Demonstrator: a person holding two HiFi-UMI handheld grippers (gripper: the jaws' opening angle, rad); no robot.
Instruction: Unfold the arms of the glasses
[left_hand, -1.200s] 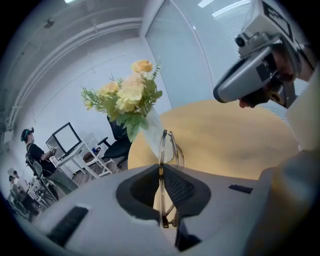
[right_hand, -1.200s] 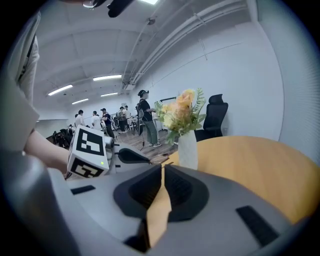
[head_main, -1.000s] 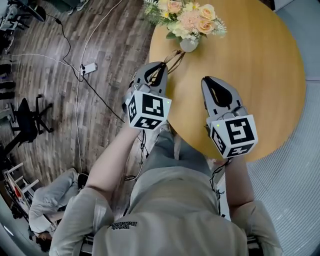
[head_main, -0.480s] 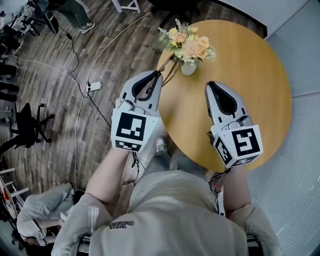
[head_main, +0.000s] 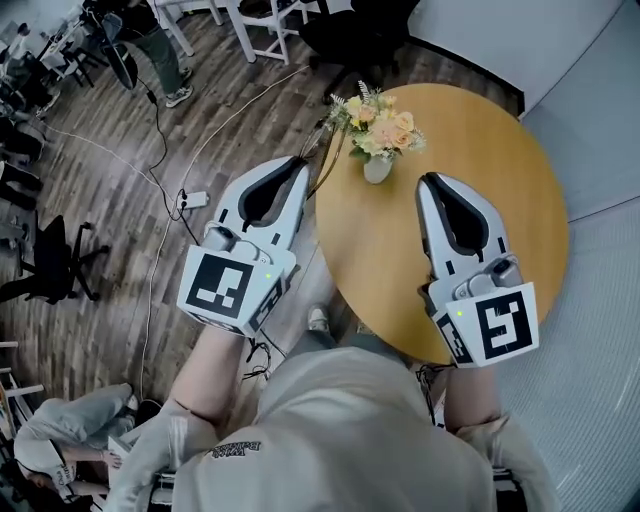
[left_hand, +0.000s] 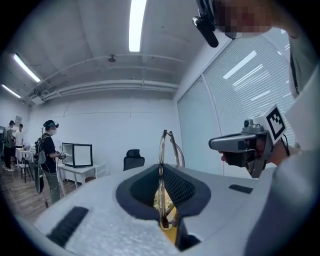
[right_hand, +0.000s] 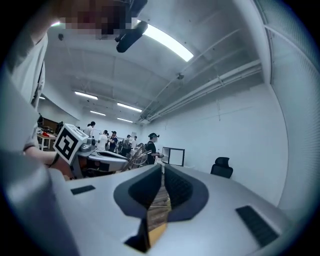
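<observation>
A round wooden table stands on dark plank flooring, with a small vase of flowers near its far left edge. In the head view both tools sit higher and nearer the camera than half a second ago, and more of the room shows around the table; the left gripper has drifted leftward and now hangs over the table's rim and the floor, with the thin brown glasses sticking out past its tip beside the flowers, clear of the tabletop; the right gripper hovers over the wood just right of the vase, apart from it. In the left gripper view the left gripper has its jaws pressed onto the glasses, whose frame stands upright and edge-on between the dark pads and rises above them; the other tool shows at the right, against a white wall and a black office chair. In the right gripper view the right gripper has its jaws drawn together with only a narrow slit between them and nothing in it; the left tool and the glasses show at the left.
</observation>
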